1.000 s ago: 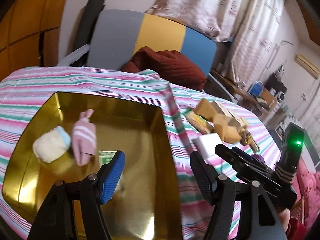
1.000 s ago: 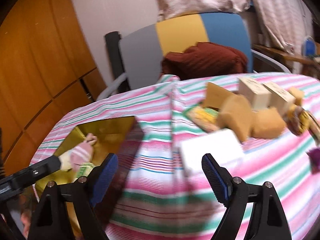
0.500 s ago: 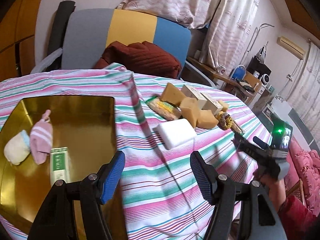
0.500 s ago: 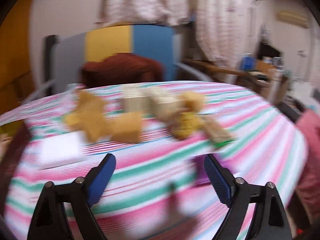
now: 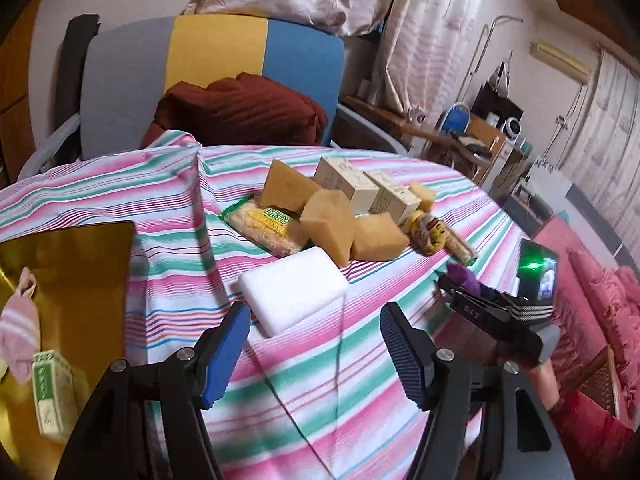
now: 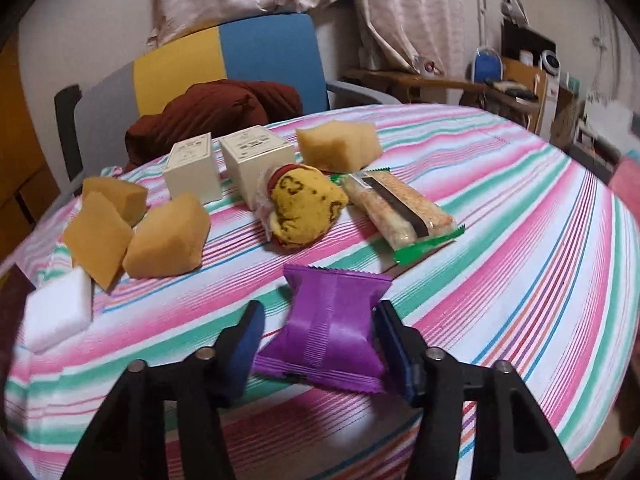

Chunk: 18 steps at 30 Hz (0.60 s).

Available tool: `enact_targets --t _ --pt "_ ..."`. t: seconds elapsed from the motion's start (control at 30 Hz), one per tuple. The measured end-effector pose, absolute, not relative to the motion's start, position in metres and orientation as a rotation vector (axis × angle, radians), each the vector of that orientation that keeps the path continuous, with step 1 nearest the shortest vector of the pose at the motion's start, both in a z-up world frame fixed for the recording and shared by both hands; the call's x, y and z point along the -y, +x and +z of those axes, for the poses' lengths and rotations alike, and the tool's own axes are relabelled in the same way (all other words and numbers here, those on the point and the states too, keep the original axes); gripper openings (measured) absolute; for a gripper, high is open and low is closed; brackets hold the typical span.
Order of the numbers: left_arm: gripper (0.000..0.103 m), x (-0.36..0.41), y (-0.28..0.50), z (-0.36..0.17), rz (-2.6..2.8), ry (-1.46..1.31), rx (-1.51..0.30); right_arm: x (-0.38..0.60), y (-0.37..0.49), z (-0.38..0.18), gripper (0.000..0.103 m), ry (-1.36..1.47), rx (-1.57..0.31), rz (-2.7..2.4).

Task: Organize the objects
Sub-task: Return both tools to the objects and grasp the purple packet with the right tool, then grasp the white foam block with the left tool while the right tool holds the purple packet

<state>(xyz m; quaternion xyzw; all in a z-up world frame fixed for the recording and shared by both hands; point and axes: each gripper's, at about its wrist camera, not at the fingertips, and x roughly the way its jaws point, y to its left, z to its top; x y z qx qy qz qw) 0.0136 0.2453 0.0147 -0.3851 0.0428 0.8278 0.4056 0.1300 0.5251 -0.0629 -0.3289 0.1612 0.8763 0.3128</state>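
Right tongs [image 6: 320, 344]: I have them closing around the purple packet [image 6: 332, 320]; the right pad touches its edge, and on the left pad I cannot tell whether contact is made (that side is blurred).
Purple packet: lies on the striped cloth [image 6: 520, 240] of the counter, near the front, between my right pads and pinched in at its waist.
Left tongs [image 5: 314, 350]: apart, nothing between them, hanging over the cloth just short of the white block [image 5: 294, 294].
Gold tray [image 5: 76, 280]: at the left edge of my left view; it holds a pink sock [image 5: 20, 332] and a small green-and-white box [image 5: 52, 392].
Pile on the counter: four tan sponge pieces [image 6: 166, 236], two cream boxes [image 6: 256, 160], a yellow patterned bundle [image 6: 304, 208] and a green-edged snack bar [image 6: 400, 212] just beside it.
Second snack bar [image 5: 266, 228]: against the far-left sponges, seen in the left view.
Behind the counter: a grey, yellow and blue chair [image 5: 216, 52] with a maroon cushion [image 5: 244, 112] on it.
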Motion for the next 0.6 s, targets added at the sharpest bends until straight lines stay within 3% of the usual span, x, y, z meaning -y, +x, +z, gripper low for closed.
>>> enact_targets --t 0.33,0.6 --pt "0.068 -0.265 -0.034 -0.007 2.038 -1.092 -0.034 -0.515 0.123 -0.070 0.056 -0.852 -0.364 2.343" --pt "0.069 -0.294 -0.064 -0.017 1.964 -1.120 -0.130 -0.512 0.125 -0.071 0.056 -0.843 -0.356 2.341"
